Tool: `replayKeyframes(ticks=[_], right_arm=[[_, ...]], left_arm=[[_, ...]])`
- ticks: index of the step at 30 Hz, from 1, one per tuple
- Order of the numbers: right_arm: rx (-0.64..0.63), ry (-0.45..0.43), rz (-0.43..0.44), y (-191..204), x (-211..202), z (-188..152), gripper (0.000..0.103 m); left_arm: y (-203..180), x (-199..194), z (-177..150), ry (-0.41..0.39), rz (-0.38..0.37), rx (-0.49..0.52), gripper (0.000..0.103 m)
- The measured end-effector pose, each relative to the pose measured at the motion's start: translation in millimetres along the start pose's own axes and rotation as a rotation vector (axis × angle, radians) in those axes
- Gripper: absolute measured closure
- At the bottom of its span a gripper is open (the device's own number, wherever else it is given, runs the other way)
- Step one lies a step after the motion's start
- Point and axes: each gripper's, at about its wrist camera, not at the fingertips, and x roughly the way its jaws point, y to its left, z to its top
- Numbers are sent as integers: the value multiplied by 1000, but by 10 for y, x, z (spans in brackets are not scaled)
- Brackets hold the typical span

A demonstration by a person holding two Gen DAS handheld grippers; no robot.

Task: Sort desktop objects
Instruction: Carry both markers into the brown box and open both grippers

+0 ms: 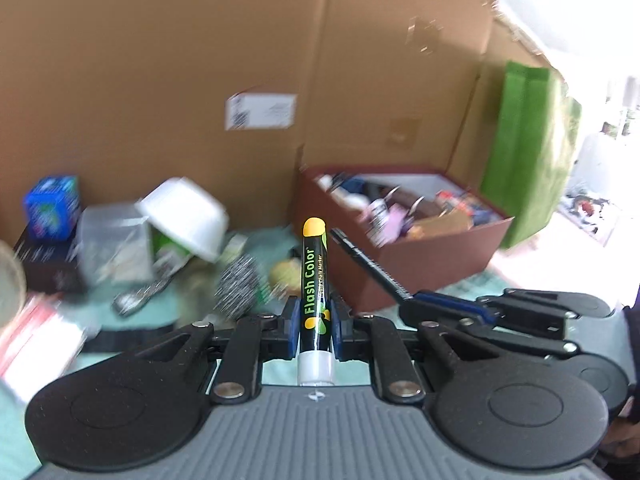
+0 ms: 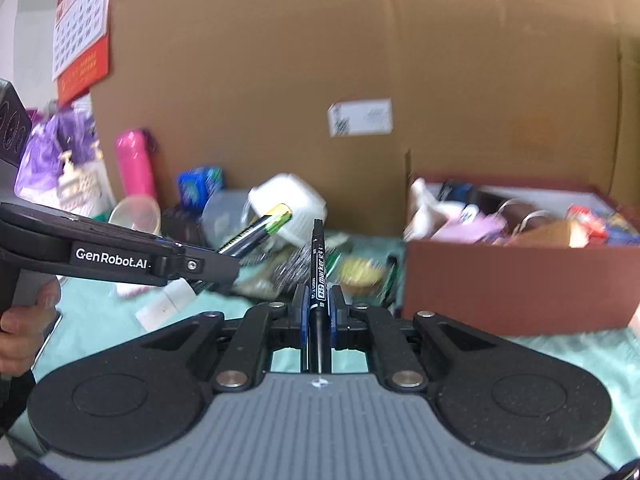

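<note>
Cardboard sheets back the cluttered desk (image 1: 132, 320), covered in pale green cloth.

Left wrist view: your left gripper (image 1: 315, 322) has its jaws clenched on a Flash Color chalk marker (image 1: 314, 276), yellow cap pointing forward, clear of the clutter. The red-brown box (image 1: 432, 260), already holding sorted items, sits ahead to the right. Your right gripper (image 1: 412, 300) comes in from the right with its black marker (image 1: 370, 262) angled just beside the chalk marker's cap. Risk: the two pens clash if both head for the box at once; either could twist in its grip.

Right wrist view: right gripper (image 2: 319, 314) jaws grasp the black marker (image 2: 319, 276) mid-barrel. Only here do you see the pink bottle (image 2: 135, 164), the wall calendar (image 2: 82, 20) and your hand (image 2: 24, 320) on the left gripper's handle. Only the left view shows the green bag (image 1: 528, 160).
</note>
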Motion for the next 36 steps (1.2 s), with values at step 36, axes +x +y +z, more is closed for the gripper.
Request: replayKeyframes(ticks=[36], right_arm=[[-79,-54,-314,-1881,772,503,95]], left_arm=[[-870,1890,851,19,-130,-35,88]])
